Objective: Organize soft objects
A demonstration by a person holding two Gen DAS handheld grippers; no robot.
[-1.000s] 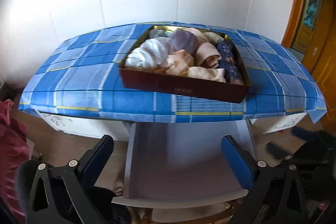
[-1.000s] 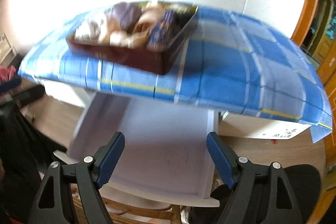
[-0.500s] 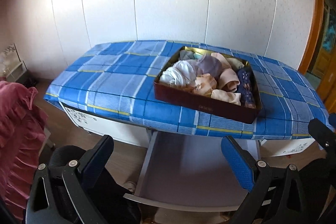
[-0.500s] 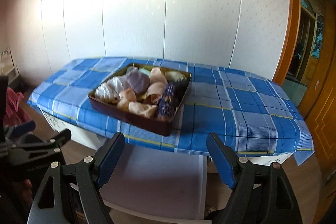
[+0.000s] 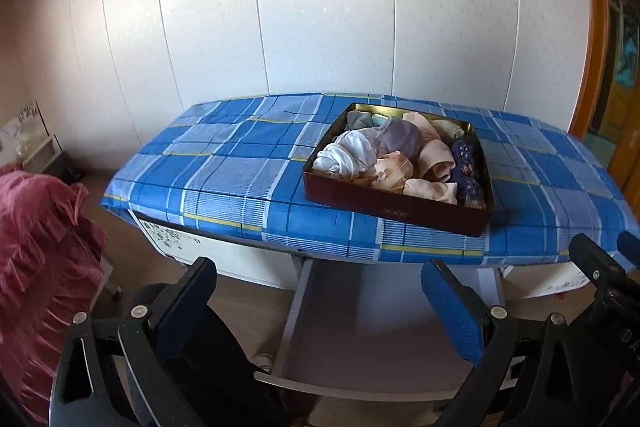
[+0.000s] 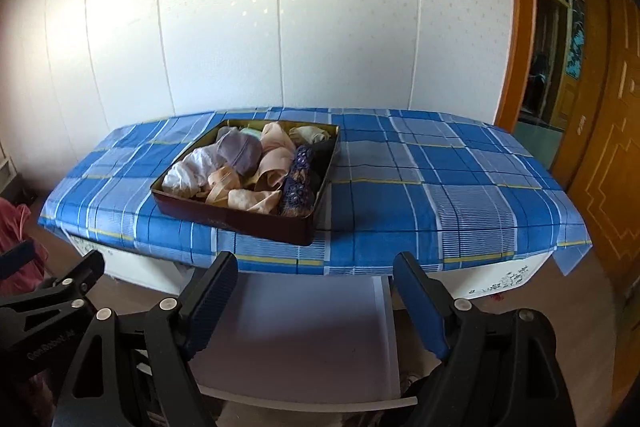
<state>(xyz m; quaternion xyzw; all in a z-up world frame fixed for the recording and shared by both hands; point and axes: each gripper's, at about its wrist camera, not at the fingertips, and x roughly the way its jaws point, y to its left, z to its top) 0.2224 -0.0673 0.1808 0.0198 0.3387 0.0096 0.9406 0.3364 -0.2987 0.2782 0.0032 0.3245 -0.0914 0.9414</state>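
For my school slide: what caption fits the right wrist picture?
Open right gripper faces a dark red tin of rolled cloths on blue plaid.

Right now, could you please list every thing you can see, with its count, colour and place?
Table cloth: one, blue plaid, covering the table by the white wall.
Box: one, dark red, on the cloth, nearer its left end in the right wrist view.
Soft cloth pieces: several, white, purple, peach, dark blue, piled inside the box.
Shelf: one, pale, pulled out below the table edge.
Pink fabric: one, far left, beside the table.
Wooden door: orange-brown, at the right.
Left gripper: black with blue pads, open, empty.
Right gripper: the same, open, empty.
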